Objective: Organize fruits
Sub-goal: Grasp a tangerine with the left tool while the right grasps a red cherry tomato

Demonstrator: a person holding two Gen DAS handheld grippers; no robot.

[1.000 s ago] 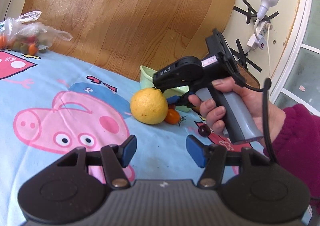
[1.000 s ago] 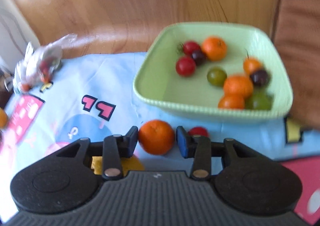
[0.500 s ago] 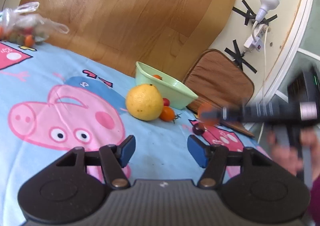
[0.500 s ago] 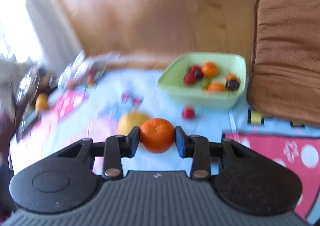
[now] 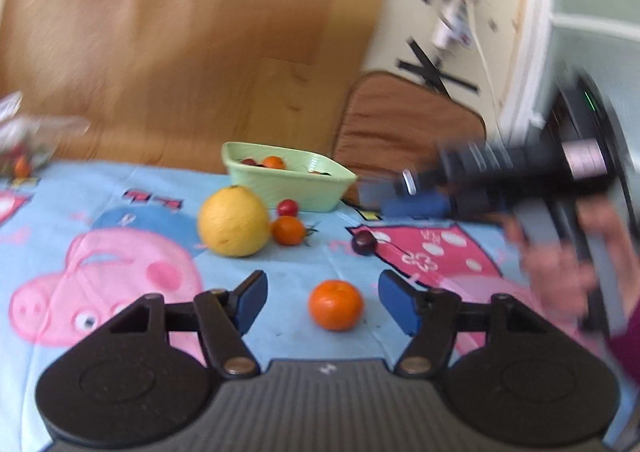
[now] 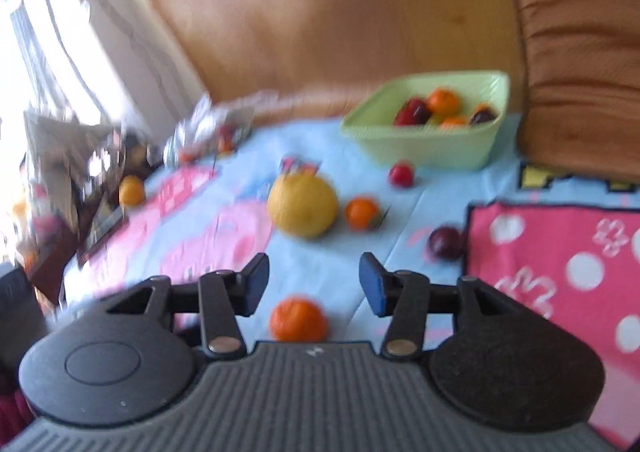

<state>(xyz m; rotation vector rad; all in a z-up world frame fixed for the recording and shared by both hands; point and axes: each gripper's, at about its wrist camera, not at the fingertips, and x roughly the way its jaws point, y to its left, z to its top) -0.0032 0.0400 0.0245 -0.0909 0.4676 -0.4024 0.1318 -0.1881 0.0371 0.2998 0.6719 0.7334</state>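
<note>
spread over the worktop, a light blue cartoon-pig printed cloth (image 5: 132, 220) with pink patches. against the wooden back panel, a brown padded cushion (image 5: 404, 128), leaning upright. just left of that cushion, on the cloth, a pale green square plastic basket (image 5: 296, 188) with small red, orange and dark fruits inside; same basket (image 6: 436, 148) in the right wrist view. in front of the basket, a big round yellow citrus fruit (image 5: 234, 221), resting on the cloth, also seen at (image 6: 303, 205). nearest the cameras, a small orange mandarin (image 5: 335, 304) lying free on the cloth, well apart from the basket; blurred at (image 6: 298, 319) in the right wrist view. beside the yellow fruit, touching or nearly so, a small orange tomato with a green stalk (image 5: 288, 230). behind that, close to the basket wall, a little red cherry tomato (image 5: 287, 207). further right, at the edge of a pink patch, a dark purple cherry tomato (image 5: 363, 243).

left tongs (image 5: 322, 302) spread wide, blue pads either side of the mandarin without touching, nothing gripped. right tongs (image 6: 314, 284) likewise parted wide, empty, mandarin below and between the pads, clear of both. in the left wrist view, right tongs (image 5: 400, 196) blurred, raised above the cloth at the right.
</note>
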